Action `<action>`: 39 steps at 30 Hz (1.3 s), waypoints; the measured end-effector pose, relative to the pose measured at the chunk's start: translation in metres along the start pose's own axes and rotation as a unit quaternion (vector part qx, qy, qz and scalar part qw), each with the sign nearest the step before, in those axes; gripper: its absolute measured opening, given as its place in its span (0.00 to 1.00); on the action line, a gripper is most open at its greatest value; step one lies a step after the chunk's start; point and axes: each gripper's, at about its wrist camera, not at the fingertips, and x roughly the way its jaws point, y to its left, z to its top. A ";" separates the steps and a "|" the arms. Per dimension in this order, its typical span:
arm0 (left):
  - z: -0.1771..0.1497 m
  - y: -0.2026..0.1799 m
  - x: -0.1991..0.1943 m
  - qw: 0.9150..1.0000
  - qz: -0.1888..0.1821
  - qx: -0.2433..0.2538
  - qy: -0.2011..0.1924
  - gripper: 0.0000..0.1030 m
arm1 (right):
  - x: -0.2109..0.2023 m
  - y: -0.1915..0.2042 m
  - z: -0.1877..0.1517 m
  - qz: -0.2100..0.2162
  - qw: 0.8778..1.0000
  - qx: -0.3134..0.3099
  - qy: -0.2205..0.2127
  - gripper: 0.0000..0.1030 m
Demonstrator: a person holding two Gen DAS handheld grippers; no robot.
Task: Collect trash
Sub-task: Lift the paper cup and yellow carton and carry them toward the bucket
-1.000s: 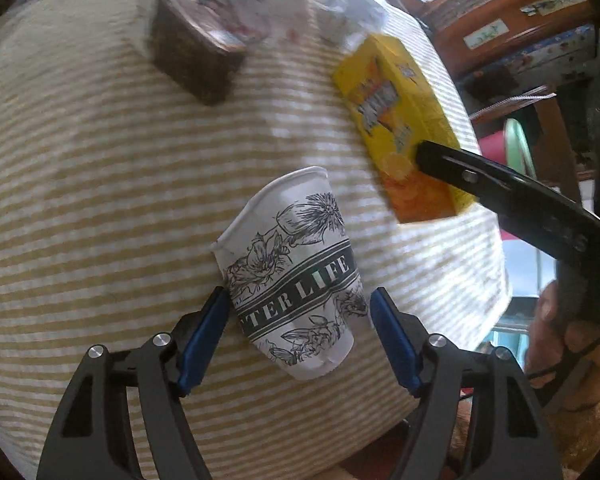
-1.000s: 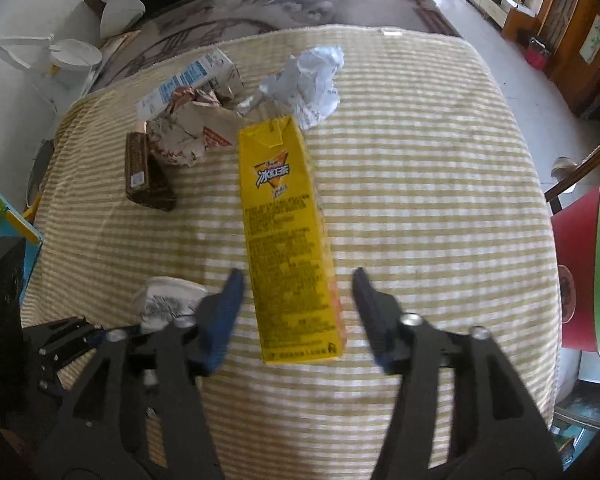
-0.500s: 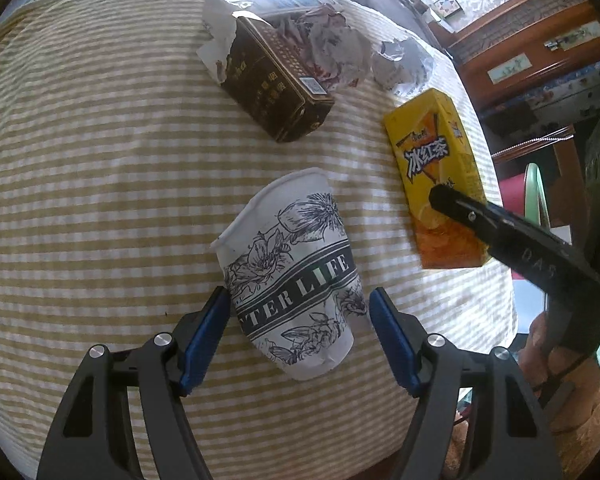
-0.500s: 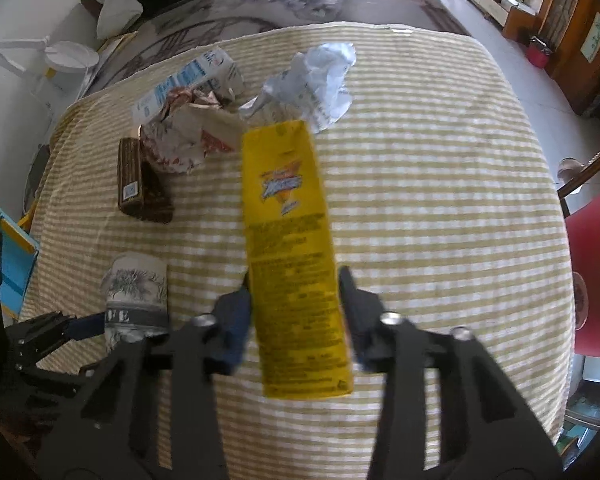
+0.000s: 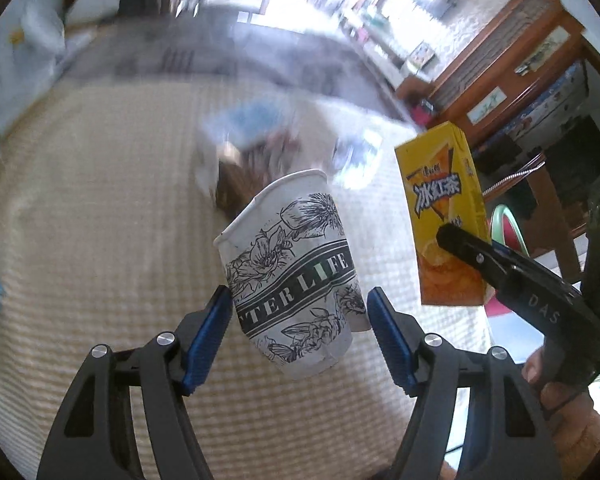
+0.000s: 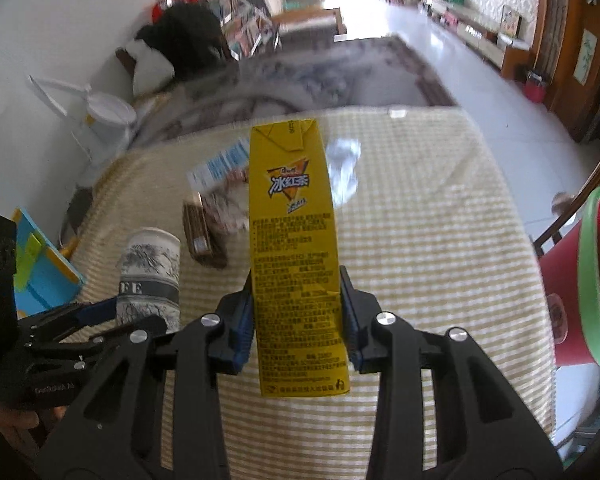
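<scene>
My left gripper [image 5: 298, 312] is shut on a white paper cup [image 5: 296, 264] with black flower print and holds it above the striped tablecloth [image 5: 100, 240]. The cup also shows in the right wrist view [image 6: 150, 276]. My right gripper [image 6: 298, 308] is shut on a yellow drink carton [image 6: 292, 248] and holds it upright above the table; the carton also shows in the left wrist view [image 5: 446, 220]. Left on the table are a brown box [image 6: 202, 236], a blue-white carton [image 6: 220, 164] and crumpled paper [image 6: 344, 168].
A red bin with a green rim [image 6: 580, 280] stands off the table's right edge. A blue and yellow object [image 6: 40, 272] lies at the left edge. A white fan [image 6: 100, 116] and a patterned rug [image 6: 300, 76] lie beyond the table.
Both grippers have lifted their items off the table. The right gripper closed on the yellow carton and raised it upright. The left raised the cup.
</scene>
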 end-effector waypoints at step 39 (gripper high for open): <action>0.033 -0.079 -0.057 0.981 0.067 0.114 -0.139 0.65 | -0.084 -0.025 0.010 0.004 0.990 0.042 -0.131 0.35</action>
